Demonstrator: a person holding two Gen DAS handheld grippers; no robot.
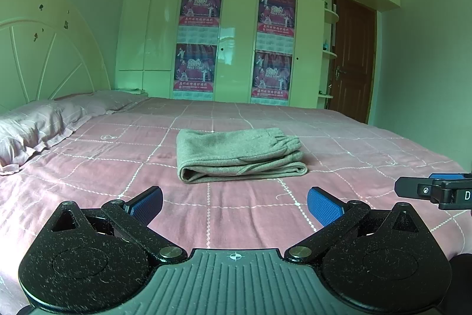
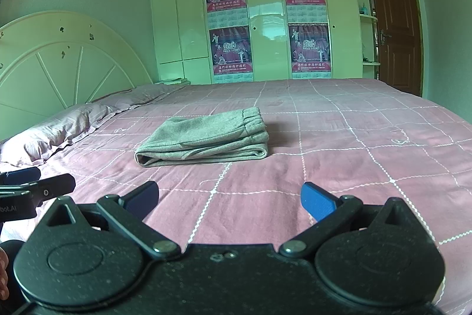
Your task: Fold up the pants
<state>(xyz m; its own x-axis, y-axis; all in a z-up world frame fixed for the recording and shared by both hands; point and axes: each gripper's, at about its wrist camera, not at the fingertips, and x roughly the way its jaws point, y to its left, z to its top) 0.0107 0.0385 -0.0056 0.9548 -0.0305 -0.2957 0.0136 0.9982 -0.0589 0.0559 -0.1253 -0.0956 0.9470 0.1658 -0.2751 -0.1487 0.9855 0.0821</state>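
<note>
Left gripper (image 1: pixel 234 204) level, jaws spread wide, nothing held. Right gripper (image 2: pixel 230 198) alongside to its right, likewise wide apart.

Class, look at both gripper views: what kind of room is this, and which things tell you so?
Most likely a home bedroom. A bed with a pink checked cover fills the view, with pillows below a curved headboard, and a tall built-in wardrobe stands behind.

Both grippers are speckled black with round pivot housings, silver pivot bolts and blue ribbed pads (image 1: pixel 324 208). The left gripper (image 1: pixel 234 204) has a ribbed grey deck with a crosshair mark.
</note>
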